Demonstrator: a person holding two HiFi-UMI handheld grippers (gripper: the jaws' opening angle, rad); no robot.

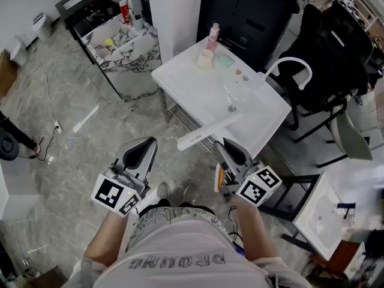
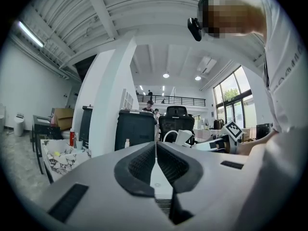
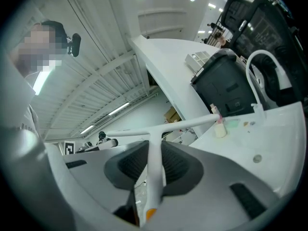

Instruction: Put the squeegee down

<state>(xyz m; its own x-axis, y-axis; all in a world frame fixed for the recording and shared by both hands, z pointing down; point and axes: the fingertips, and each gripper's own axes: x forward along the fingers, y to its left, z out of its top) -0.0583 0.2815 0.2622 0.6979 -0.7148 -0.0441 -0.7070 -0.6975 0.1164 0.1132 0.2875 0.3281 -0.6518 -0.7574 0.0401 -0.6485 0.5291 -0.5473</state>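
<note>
Head view looks steeply down on a person standing on a grey marbled floor (image 1: 66, 131), holding tongs in each hand at waist level. Left tongs (image 1: 146, 143) point forward over the floor. Left gripper view shows the left tongs (image 2: 155, 148) with their dark ribbed pads pressed together and nothing between them.

Right tongs (image 1: 224, 145) are clamped on the squeegee (image 1: 207, 132). It is white and T-shaped: its thin handle runs back between the pads, and an orange tip shows at the rear end. Its long blade lies crosswise just past the tips of the tongs and overlaps the near edge of a white desk (image 1: 195, 86), though I cannot tell whether it touches. Right gripper view shows the right tongs (image 3: 153, 150) with both pads pressing the handle of the squeegee (image 3: 183, 124) from either side, the blade in the air ahead.

On the white desk are a sunken basin, a curved white faucet (image 1: 294, 65), a pink bottle (image 1: 213, 36) and a cream cup (image 1: 206, 59), all at the far side, well apart from the squeegee. A black office chair (image 1: 336, 59) stands beyond the faucet. A marble-patterned desk (image 1: 129, 62) stands farther back to the left.
</note>
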